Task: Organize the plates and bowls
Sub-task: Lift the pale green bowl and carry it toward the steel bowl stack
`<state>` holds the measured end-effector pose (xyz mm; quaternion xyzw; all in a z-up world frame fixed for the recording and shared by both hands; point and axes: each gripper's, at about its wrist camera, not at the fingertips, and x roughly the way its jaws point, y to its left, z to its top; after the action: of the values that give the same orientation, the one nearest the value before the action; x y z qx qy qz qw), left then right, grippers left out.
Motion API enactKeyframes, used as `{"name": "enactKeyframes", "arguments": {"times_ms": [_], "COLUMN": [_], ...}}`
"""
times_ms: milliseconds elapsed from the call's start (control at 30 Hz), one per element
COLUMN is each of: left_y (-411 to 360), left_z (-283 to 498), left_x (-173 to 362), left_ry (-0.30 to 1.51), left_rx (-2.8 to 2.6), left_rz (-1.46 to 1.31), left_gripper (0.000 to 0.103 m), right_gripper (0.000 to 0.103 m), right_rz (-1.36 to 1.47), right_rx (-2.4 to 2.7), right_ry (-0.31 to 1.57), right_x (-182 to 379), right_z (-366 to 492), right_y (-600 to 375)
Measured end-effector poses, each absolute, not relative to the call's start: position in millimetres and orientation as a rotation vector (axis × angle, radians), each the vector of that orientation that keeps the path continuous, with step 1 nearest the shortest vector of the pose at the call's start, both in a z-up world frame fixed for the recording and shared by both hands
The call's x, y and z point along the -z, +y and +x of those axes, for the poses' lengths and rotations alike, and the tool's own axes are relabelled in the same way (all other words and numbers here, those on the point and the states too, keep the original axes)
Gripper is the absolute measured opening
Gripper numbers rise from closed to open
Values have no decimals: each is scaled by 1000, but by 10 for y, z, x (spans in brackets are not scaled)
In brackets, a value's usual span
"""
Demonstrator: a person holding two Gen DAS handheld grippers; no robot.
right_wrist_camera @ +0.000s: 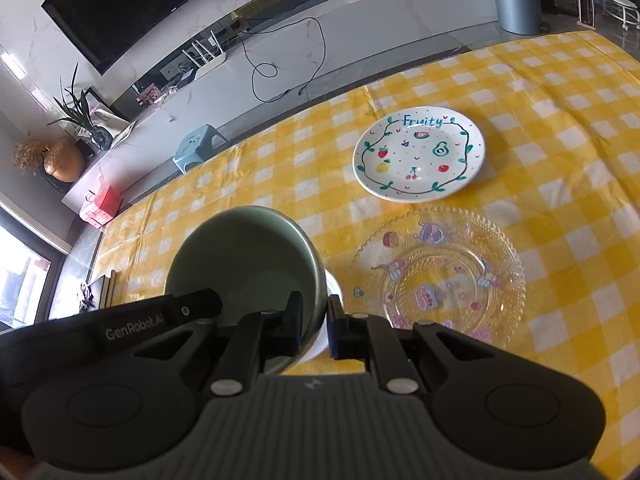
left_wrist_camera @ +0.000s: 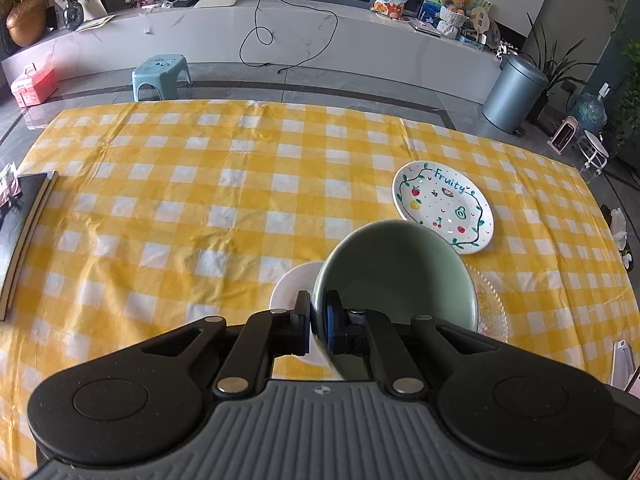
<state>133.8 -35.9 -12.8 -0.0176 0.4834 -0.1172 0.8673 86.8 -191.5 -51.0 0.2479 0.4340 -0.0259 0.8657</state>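
Observation:
My left gripper [left_wrist_camera: 317, 322] is shut on the near rim of a green bowl [left_wrist_camera: 400, 272], held tilted above a white bowl or plate [left_wrist_camera: 292, 288] on the yellow checked tablecloth [left_wrist_camera: 200, 200]. My right gripper [right_wrist_camera: 316, 324] is shut on the right rim of the same green bowl [right_wrist_camera: 244, 260]; the left gripper's black body [right_wrist_camera: 120, 324] shows at its left. A white "Fruity" plate [left_wrist_camera: 444, 206] [right_wrist_camera: 418, 154] lies further back. A clear glass plate [right_wrist_camera: 440, 276] [left_wrist_camera: 490, 300] with cartoon prints lies to the right of the bowl.
A dark board or book [left_wrist_camera: 24, 220] lies at the table's left edge. Beyond the table stand a teal stool [left_wrist_camera: 160, 74], a grey bin [left_wrist_camera: 514, 92] and a long white ledge [left_wrist_camera: 280, 24] with clutter.

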Motion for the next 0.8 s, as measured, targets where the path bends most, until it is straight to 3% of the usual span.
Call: {"name": "enactKeyframes", "arguments": {"times_ms": [800], "left_y": [60], "left_z": [182], "left_x": [-145], "left_ry": [903], "left_rx": [203], "left_rz": [-149], "left_gripper": [8], "right_gripper": [9], "right_rz": [483], "right_rx": [-14], "right_ry": [859], "right_x": [184], "right_z": [-235], "right_y": [-1644]}}
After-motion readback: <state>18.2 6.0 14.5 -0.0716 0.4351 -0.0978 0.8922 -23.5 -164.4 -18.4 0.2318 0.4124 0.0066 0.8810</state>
